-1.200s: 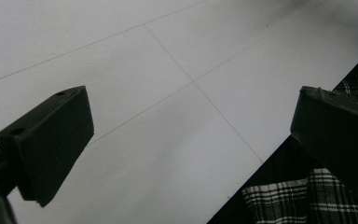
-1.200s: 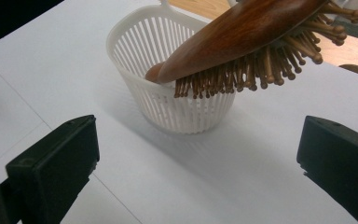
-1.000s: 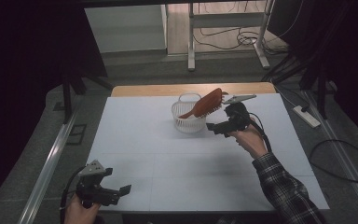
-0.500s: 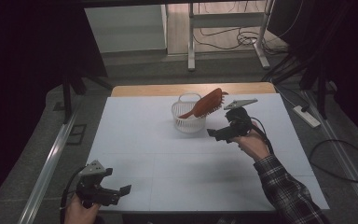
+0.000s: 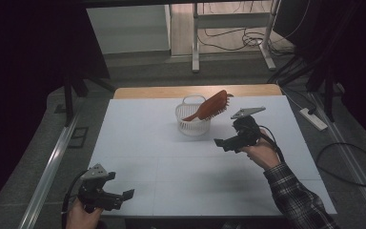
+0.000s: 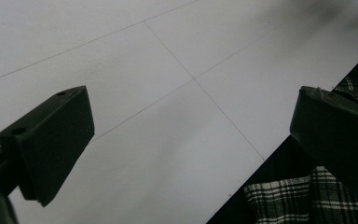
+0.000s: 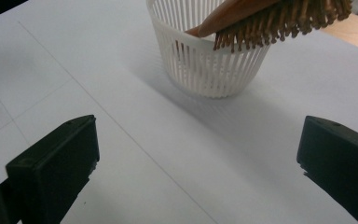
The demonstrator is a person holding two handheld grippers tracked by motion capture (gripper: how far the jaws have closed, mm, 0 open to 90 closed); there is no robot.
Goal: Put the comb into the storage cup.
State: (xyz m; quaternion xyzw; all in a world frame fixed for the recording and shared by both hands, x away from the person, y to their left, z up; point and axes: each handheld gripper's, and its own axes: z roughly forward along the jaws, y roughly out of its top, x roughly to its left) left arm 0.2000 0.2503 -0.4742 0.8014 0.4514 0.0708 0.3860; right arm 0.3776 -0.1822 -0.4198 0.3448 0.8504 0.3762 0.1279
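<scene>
Right tongs [image 5: 220, 142] gape wide and empty near the white basket [image 5: 193, 125] holding a brown hairbrush [image 5: 210, 106]; left tongs [image 5: 125, 195] gape empty over bare bench [image 5: 143, 143]

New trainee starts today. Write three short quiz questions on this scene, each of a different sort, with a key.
1. True or false: the brush lies flat on the table.
2. Which gripper is nearer the basket? A) left gripper B) right gripper
3. Fill in: both grippers' jaws stand ____.

Key:
1. False; its handle end sits in the basket and its bristle head juts out over the rim.
2. B
3. open, holding nothing.
</scene>
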